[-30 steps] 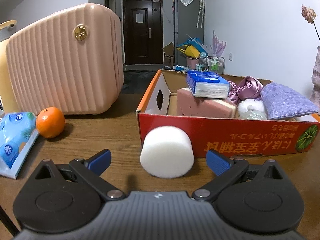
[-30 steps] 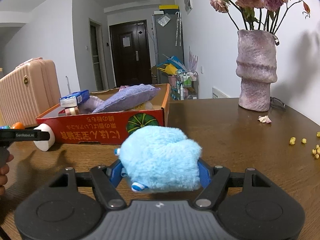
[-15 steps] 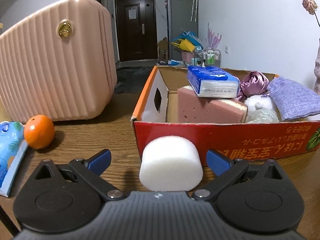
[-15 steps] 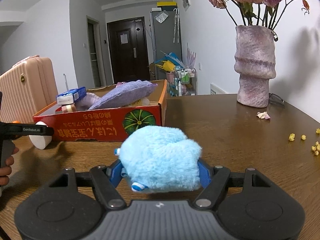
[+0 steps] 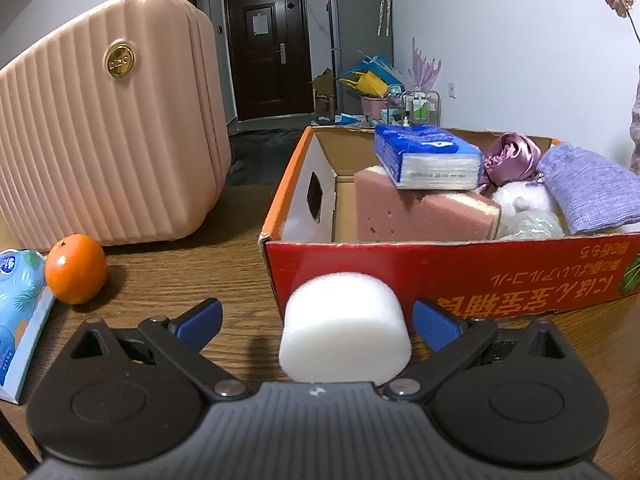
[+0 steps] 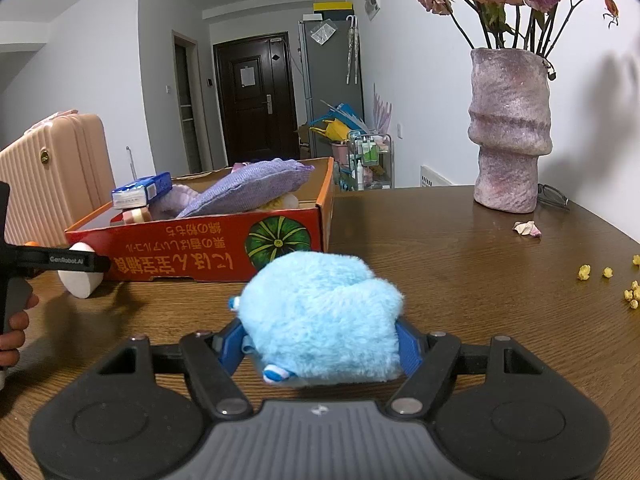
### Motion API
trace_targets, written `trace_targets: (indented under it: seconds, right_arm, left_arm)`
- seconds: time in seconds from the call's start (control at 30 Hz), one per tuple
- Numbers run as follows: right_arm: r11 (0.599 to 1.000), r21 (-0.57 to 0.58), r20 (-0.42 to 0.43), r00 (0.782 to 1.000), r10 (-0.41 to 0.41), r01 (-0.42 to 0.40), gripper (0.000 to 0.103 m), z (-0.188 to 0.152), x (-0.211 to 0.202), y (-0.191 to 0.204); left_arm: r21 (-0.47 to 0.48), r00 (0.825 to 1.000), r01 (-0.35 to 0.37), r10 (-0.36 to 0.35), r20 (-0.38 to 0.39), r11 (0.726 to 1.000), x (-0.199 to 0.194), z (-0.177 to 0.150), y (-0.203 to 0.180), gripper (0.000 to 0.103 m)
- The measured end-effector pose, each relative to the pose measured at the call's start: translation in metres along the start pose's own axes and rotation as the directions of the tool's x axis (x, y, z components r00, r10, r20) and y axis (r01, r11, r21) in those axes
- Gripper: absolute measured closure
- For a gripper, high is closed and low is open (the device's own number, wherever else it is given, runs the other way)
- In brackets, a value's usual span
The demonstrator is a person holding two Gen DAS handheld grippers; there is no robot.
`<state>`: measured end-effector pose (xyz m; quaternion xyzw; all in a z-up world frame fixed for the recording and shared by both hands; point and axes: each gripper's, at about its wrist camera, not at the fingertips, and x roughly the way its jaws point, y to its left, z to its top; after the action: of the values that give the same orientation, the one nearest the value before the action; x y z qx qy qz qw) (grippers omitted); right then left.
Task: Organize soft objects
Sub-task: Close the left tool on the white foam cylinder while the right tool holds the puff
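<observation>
Left wrist view, reading left to right: tissue pack at 9 o'clock, orange touching it, pink suitcase behind at 10 o'clock. My left tool stands wide, its blue pads clear of the white foam cylinder sitting between them on the counter, just in front of the red box. The box, at 2 o'clock, holds a pink sponge, a blue tissue packet on top of it, and a lavender cloth.

Right wrist view: my right tool is clamped on a fluffy blue plush above the counter. Vase at 2 o'clock.
</observation>
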<state>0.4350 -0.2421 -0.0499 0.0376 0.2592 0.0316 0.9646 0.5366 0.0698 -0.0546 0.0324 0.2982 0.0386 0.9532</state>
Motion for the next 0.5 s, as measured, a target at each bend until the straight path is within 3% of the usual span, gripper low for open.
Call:
trace_targets:
  seconds: [0.23,0.33,0.43,0.5]
  right_arm:
    - [1.000,0.000,0.000,1.000,0.000,0.000,0.031,0.0001,-0.0001,-0.0001]
    - [1.000,0.000,0.001,1.000,0.000,0.000,0.031,0.0001,-0.0001,-0.0001]
    - [1.000,0.000,0.002,1.000,0.002,-0.002,0.031,-0.0005,0.0002,0.0001]
    - [1.000,0.000,0.004,1.000,0.002,-0.002,0.031,-0.0006,0.0001,0.0003]
  left_arm:
    - [0.007,1.000,0.009,-0.009,0.010,1.000,-0.0020,-0.0001,0.0007,0.005]
    - [0.012,0.999,0.030,-0.031,0.015,0.999,-0.0049,-0.0006,-0.0006,0.016]
    - [0.026,0.998,0.054,-0.055,0.021,0.998,-0.0083,-0.0014,-0.0032,0.039]
    - [0.043,0.999,0.046,-0.048,0.026,0.998,-0.0094,-0.0023,-0.0058,0.044]
